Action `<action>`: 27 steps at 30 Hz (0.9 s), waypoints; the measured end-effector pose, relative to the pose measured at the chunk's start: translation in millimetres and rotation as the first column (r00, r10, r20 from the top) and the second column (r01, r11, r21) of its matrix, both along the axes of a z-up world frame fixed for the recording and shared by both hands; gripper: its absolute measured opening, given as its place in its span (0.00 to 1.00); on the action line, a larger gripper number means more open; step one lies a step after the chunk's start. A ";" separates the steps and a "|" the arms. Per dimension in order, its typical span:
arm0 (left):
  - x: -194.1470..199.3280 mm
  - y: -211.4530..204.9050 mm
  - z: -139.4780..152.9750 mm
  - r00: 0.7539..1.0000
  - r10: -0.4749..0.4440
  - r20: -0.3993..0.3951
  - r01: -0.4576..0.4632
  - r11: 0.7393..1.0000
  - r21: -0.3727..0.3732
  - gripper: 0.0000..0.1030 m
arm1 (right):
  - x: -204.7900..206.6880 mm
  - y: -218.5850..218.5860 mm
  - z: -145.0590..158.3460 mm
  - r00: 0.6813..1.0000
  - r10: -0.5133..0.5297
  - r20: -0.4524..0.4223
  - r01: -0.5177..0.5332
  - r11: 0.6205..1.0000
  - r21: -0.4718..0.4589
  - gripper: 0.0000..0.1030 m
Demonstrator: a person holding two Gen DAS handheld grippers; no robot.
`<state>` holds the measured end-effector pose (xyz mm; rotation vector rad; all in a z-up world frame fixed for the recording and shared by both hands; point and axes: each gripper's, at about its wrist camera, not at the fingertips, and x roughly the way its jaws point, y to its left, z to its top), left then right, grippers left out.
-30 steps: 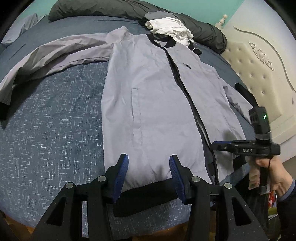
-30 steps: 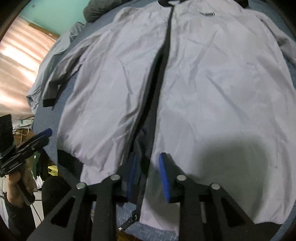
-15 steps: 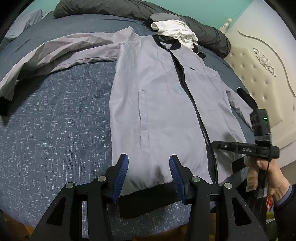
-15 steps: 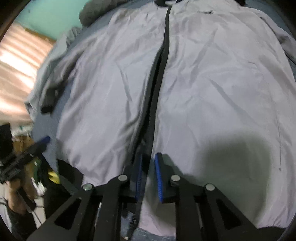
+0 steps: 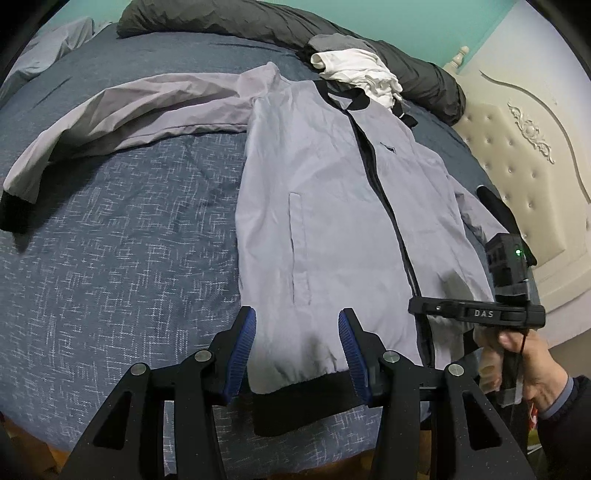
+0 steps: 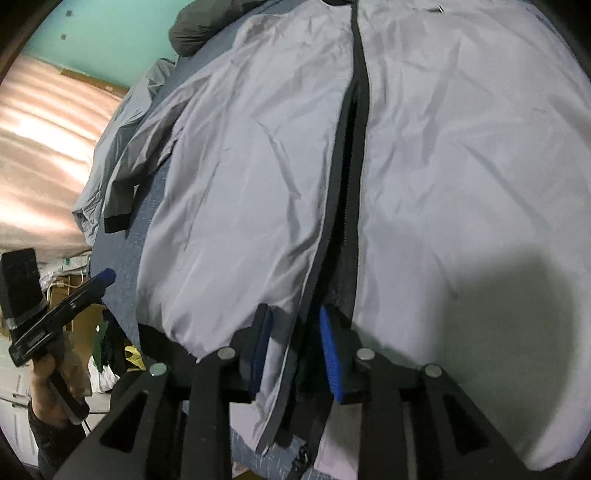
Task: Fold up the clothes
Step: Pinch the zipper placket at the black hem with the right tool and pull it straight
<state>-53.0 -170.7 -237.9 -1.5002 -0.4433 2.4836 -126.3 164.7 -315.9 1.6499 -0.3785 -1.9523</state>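
Note:
A grey zip-up jacket with black collar, cuffs and hem lies front-up on the bed, its zipper parted toward the bottom. One sleeve stretches out to the left. My left gripper is open just above the black hem, its fingers on either side of the left front panel's lower part. My right gripper is open at the bottom of the zipper, where the dark zipper edge runs between its blue pads. In the left wrist view the right gripper shows side-on in a hand.
The bed has a blue patterned cover. White clothes and a dark duvet lie past the collar. A cream tufted headboard stands at the right. Clutter and boxes sit on the floor beside the bed.
The right gripper's fingers narrowed around the zipper edge, then widened again, and it moved closer to the hem. The left gripper shifted slightly over the hem and stayed open.

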 end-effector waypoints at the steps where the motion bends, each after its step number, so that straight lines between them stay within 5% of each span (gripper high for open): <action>1: 0.0 -1.4 -0.7 1.000 0.002 0.001 -0.002 1.000 0.000 0.49 | 0.5 -0.2 0.0 1.000 0.002 -0.009 -0.002 1.000 0.003 0.26; 4: -0.5 -6.1 -3.6 1.000 0.012 0.007 -0.012 1.000 0.003 0.50 | 1.9 -1.6 6.1 0.998 0.008 -0.057 -0.006 1.000 0.031 0.10; 9: -1.7 -8.0 -7.6 1.000 0.018 0.015 -0.018 1.000 0.011 0.50 | -2.4 1.7 23.4 0.991 -0.004 -0.132 0.013 0.998 0.066 0.01; 14: -3.7 -4.8 -8.5 1.000 0.013 0.014 -0.013 1.000 0.012 0.50 | -12.0 15.5 21.8 0.992 -0.062 -0.114 0.070 0.995 0.072 0.01; 17: -4.6 -5.3 -10.0 1.000 0.019 0.018 -0.019 1.000 0.016 0.50 | -8.9 12.2 14.4 0.998 -0.038 -0.059 0.036 0.999 -0.027 0.02; 21: -4.6 -4.8 -10.5 1.000 0.019 0.021 -0.019 1.000 0.016 0.50 | -7.3 3.0 5.5 0.999 -0.027 -0.031 0.027 0.999 -0.026 0.31; 25: -2.8 -4.2 -7.3 1.000 0.014 0.016 -0.014 1.000 0.010 0.50 | -5.8 2.3 1.1 0.999 -0.023 -0.029 0.022 0.999 -0.027 0.29; 27: -2.6 -5.1 -6.3 1.000 0.014 0.014 -0.014 1.000 0.007 0.50 | -5.2 2.0 3.4 0.999 -0.017 -0.046 0.017 1.000 -0.016 0.12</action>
